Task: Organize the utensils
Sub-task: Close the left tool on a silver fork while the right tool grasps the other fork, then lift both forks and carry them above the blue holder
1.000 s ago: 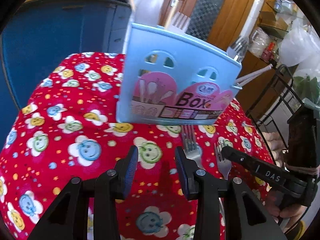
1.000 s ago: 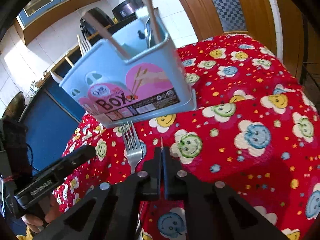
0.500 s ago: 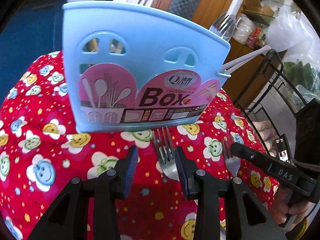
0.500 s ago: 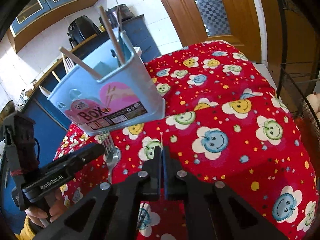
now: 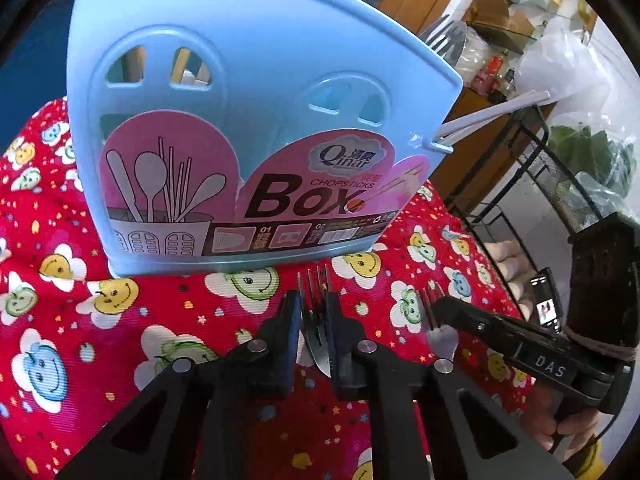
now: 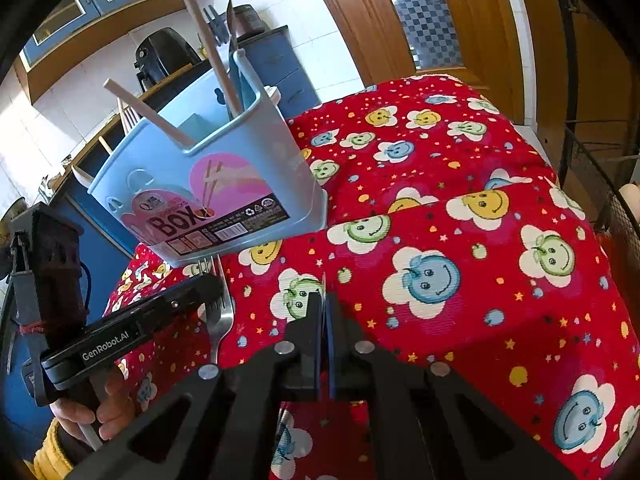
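Forks are being gathered: one steel fork (image 5: 316,332) lying on the red smiley-flower cloth (image 5: 120,320) before the blue plastic chopstick box (image 5: 240,120) has just been clamped by the closing left gripper (image 5: 313,312), the right gripper (image 6: 323,308) is pinched on a thin fork (image 5: 436,324), and lifting into the box is judged next.

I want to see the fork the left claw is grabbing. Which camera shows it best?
The left wrist view: the fork lies head-on between the left claw, whose jaws have just been closing around it, tines toward the blue box. The right wrist view shows that fork only from the side, partly hidden behind the claw.
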Tool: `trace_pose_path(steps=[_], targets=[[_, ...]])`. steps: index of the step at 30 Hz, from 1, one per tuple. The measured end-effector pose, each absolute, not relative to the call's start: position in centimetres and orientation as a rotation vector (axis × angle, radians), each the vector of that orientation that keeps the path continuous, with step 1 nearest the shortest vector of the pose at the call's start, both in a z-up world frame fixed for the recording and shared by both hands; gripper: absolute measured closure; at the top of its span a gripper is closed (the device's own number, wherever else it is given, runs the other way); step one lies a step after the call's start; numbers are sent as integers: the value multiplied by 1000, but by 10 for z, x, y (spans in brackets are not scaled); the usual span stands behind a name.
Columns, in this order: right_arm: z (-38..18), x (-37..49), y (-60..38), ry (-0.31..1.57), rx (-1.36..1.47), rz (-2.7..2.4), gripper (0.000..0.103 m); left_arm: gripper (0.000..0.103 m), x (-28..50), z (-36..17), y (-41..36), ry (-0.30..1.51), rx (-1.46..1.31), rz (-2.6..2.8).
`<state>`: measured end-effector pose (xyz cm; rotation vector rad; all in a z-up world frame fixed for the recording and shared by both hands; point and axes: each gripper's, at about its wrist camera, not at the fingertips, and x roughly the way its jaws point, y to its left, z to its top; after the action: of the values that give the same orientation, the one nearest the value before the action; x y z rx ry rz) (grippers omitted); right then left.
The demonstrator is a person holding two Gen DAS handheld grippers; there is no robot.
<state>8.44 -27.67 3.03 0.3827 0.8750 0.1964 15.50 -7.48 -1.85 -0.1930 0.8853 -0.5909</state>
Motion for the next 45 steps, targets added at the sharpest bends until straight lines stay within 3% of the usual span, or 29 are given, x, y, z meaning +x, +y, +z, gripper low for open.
trace_pose_path(steps=[8, 28, 45], targets=[[34, 80, -278, 848, 409, 212, 100, 101, 141, -7, -73, 821, -181, -586], [98, 28, -262, 625, 326, 202, 100, 102, 74, 69, -25, 489, -181, -440], [122, 12, -258, 534, 306, 176, 100, 102, 55, 104, -5, 385, -202, -413]])
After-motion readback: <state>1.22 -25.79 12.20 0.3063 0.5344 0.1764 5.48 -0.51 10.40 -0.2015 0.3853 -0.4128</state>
